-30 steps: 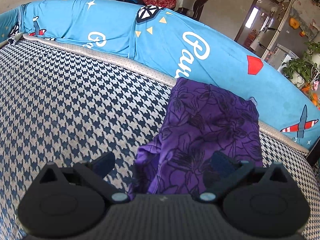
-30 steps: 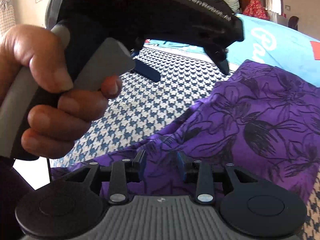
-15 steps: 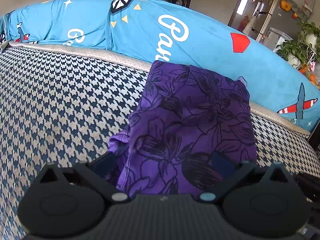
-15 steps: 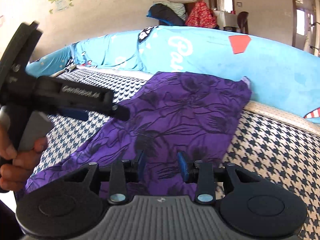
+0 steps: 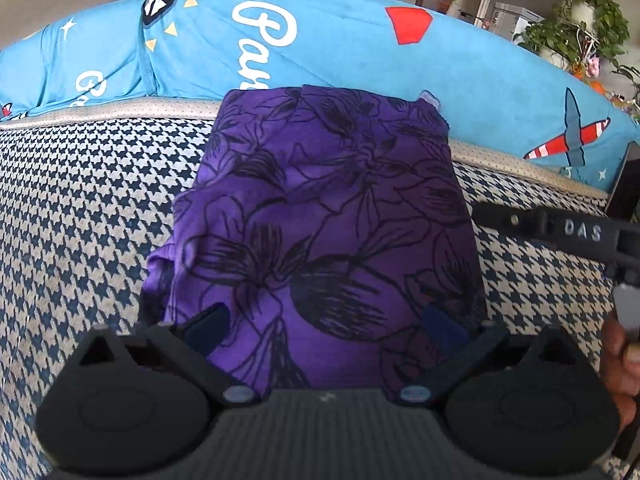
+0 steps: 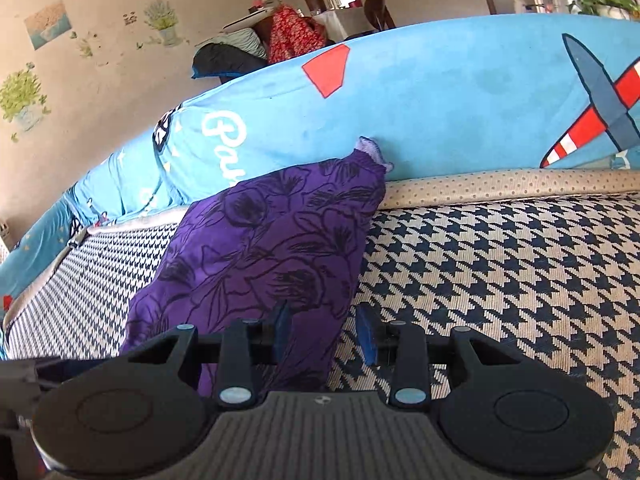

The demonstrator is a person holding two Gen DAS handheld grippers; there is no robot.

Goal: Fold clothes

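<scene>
Purple cloth (image 5: 332,216) lies folded on checked sofa seat (image 5: 80,200), far end at 12 o'clock touching blue cover (image 5: 480,80). Left gripper (image 5: 326,326) spread wide over cloth, released. Right gripper (image 6: 324,330) jaws part-open above the cloth's right edge, gripping nothing.

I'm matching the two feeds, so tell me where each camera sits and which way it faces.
Left wrist: sits on the left tool, looks down and forward over the purple cloth to the blue cushion; the right tool and a hand show at right.
Right wrist: sits on the right tool, looks along the cloth's right edge to the cushion.
Shared: cloth, cushion, checked seat.
</scene>
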